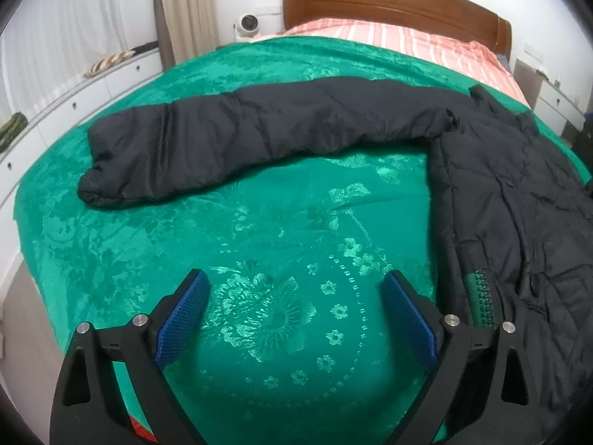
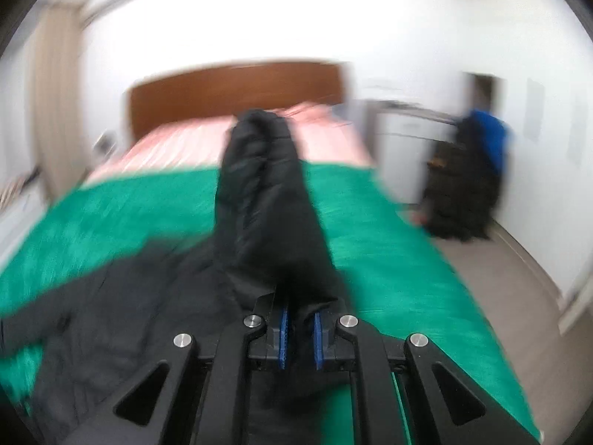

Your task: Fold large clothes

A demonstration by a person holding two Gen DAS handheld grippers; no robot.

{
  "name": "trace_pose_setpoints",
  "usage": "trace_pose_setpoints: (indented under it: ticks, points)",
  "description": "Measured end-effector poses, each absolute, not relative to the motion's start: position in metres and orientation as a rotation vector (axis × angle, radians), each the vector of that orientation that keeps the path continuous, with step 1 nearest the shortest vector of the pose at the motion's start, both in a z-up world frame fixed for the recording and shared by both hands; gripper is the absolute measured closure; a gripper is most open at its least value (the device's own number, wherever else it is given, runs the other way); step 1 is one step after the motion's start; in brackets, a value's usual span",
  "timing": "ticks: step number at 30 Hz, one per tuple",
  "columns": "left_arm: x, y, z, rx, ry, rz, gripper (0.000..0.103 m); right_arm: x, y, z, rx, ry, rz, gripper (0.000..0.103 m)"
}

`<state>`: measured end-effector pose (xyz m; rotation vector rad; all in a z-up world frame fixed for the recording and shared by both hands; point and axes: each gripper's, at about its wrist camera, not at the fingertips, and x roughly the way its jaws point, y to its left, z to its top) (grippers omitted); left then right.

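Green bedspread [image 1: 259, 222]; right tongs [image 2: 301, 328] level, clamping black jacket [image 2: 267, 215] sleeve.

A bed [image 1: 222, 241] covered by a green patterned blanket [image 1: 155, 230] is seen, with pink striped bedding [image 1: 407, 42] nearer a brown wooden headboard [image 1: 389, 3]. White walls [image 2: 259, 18] are shown, and beige curtains [image 1: 189, 7] hang at the left over white drawer units [image 1: 74, 100]. A small white fan [image 1: 247, 24] is placed beside the headboard, and a pale floor [image 2: 493, 270] is visible at the right
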<state>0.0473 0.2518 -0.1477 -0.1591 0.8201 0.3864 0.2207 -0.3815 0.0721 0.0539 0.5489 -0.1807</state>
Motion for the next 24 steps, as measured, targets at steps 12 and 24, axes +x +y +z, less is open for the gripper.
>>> trace_pose_setpoints:
  ticks: [12, 24]
  points:
    - [0.05, 0.255, -0.145, -0.158, 0.872, 0.403, 0.007, 0.12, -0.625, -0.096, 0.476, 0.975, -0.639, 0.09]
    - [0.035, 0.231, -0.144, -0.506, 0.993, -0.12, 0.006, 0.057, -0.494, -0.07, 0.56, 0.875, -0.038, 0.019]
